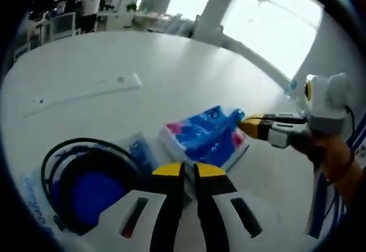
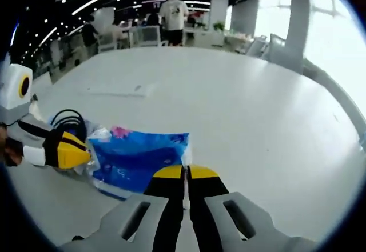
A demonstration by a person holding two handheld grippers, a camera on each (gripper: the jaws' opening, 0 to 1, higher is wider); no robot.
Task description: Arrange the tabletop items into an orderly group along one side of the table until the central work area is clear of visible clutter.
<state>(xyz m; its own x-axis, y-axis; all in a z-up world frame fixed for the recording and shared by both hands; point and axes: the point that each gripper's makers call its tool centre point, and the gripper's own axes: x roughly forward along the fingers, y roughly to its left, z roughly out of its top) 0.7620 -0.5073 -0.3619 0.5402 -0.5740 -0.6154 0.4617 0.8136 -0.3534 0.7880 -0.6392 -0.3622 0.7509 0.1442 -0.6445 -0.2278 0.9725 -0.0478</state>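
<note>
A blue tissue pack (image 1: 207, 136) with pink marks lies on the white table (image 1: 171, 63). In the left gripper view my left gripper (image 1: 189, 171) has its yellow tips nearly together on the pack's near edge. My right gripper (image 1: 247, 125) reaches in from the right and pinches the pack's far corner. In the right gripper view the right gripper (image 2: 186, 172) is shut at the edge of the pack (image 2: 137, 158), and the left gripper (image 2: 77, 152) meets the pack's left end. A clear bag holding a black cable coil (image 1: 86, 178) and something blue sits left of the pack.
A flat white strip (image 1: 86, 92) lies farther back on the table, also seen as the strip (image 2: 123, 89). The black cable (image 2: 70, 120) lies behind the left gripper. Chairs, desks and standing people (image 2: 174, 12) are beyond the table's far edge, with bright windows (image 1: 269, 23) to the right.
</note>
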